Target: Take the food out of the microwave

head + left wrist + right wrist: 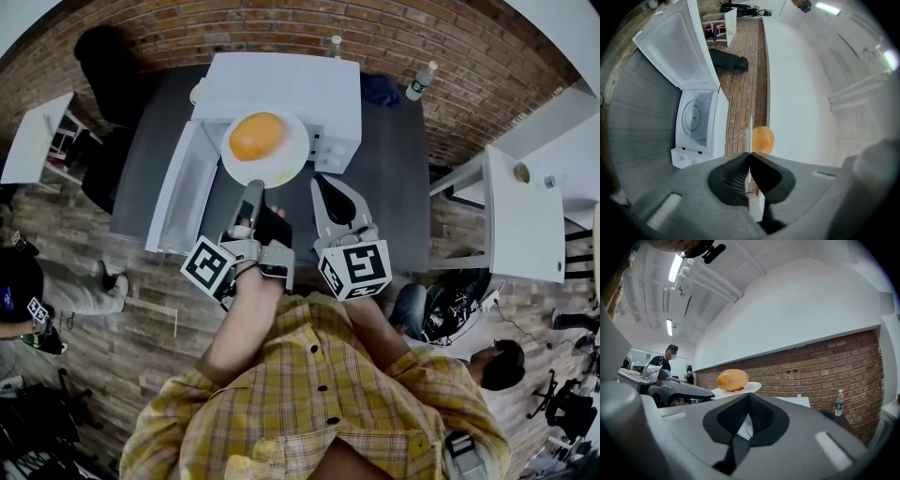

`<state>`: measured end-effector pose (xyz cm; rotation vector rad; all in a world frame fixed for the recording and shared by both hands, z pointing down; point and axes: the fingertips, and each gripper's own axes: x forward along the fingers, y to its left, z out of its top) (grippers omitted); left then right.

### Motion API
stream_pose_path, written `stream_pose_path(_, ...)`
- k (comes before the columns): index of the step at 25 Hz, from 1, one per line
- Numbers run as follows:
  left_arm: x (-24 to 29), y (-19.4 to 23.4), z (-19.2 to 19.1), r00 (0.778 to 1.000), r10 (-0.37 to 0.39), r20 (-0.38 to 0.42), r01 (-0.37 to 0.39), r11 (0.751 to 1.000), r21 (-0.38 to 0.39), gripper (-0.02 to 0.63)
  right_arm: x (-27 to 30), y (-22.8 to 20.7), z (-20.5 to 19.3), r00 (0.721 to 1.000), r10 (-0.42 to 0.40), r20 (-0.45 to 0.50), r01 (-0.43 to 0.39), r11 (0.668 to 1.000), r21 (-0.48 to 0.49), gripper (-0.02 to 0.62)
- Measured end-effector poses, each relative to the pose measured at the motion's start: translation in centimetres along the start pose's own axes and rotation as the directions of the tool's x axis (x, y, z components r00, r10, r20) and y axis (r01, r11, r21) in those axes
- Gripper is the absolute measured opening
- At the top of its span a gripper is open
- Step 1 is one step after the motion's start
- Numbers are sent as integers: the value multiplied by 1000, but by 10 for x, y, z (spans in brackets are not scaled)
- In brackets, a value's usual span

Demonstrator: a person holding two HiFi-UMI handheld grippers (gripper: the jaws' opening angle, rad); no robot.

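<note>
Pinching the near rim of the plate (292,155) between the jaws of the left gripper (253,187), with the right gripper (323,180) hanging just beside it, jaws pressed together on nothing. Carrying the orange food (257,136) on that plate, up in the air outside the microwave (281,89). Standing open beyond on the dark tabletop (394,178), door (178,187) swung out to the left, turntable (693,117) showing inside.

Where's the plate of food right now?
Head view, centre: the plate is out of the microwave, held up at its front, with the left gripper shut on the near rim.
</note>
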<state>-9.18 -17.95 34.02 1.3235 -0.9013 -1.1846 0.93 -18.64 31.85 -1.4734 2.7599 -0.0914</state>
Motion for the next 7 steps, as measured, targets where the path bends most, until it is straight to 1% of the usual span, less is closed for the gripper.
stream_pose_path(7,-4,1,-1,1000,5,-4,-5,1000,-6,6,-2,4,-2,1000,5,-6,-5,1000,2,5)
